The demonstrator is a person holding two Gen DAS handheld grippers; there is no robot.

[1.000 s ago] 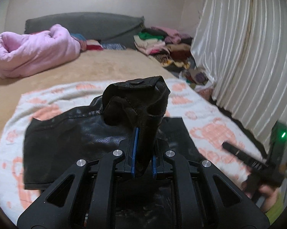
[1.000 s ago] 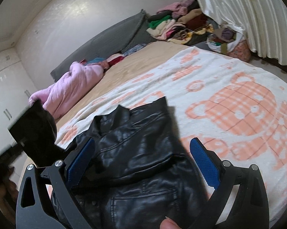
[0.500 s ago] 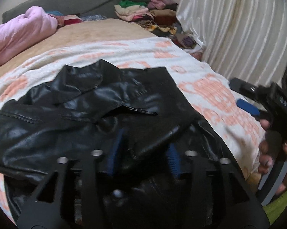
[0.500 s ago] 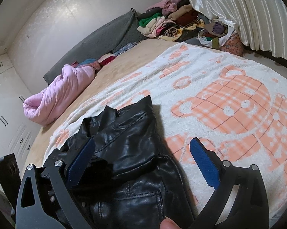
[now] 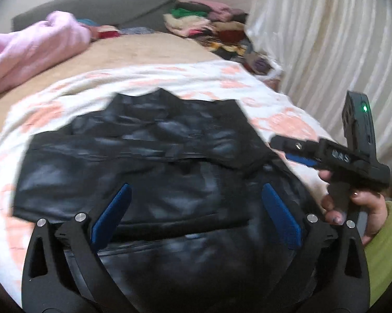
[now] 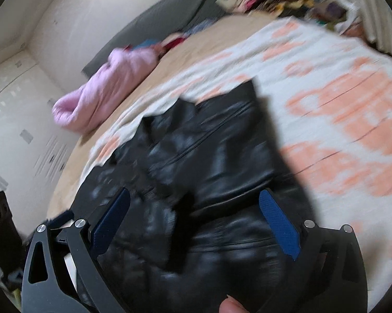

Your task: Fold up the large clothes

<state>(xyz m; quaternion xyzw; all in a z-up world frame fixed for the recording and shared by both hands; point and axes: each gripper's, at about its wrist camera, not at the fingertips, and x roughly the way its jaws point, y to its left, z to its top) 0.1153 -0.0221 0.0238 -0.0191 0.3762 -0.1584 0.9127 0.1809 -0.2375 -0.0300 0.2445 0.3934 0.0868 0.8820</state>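
on the white blanket with orange bear prints (image 5: pixel 170 78) spread over the tan bed lies the black, glossy leather jacket (image 5: pixel 149 156), partly folded, one flap doubled across its middle. the left gripper (image 5: pixel 196 208) is low over the near part, its blue-padded jaws opening wide with nothing pinched between them. the right gripper (image 6: pixel 193 224) hangs over the same garment, jaws spread and empty.

this jacket looks heavy and fairly stiff for clothing, thick at the seams and smooth enough to slide out of a shallow pinch. it will likely hold a crease but spring back where layers stack up. a hem edge or outer corner, where it is thinnest, seems the best place to take hold.

the left view shows the right gripper from the side (image 5: pixel 326 156), held in a hand (image 5: pixel 357 208) with a yellow-green sleeve, plus the pale pleated curtain. the right view shows instead the white cupboard wall and the pink quilted bundle (image 6: pixel 110 88) in full.
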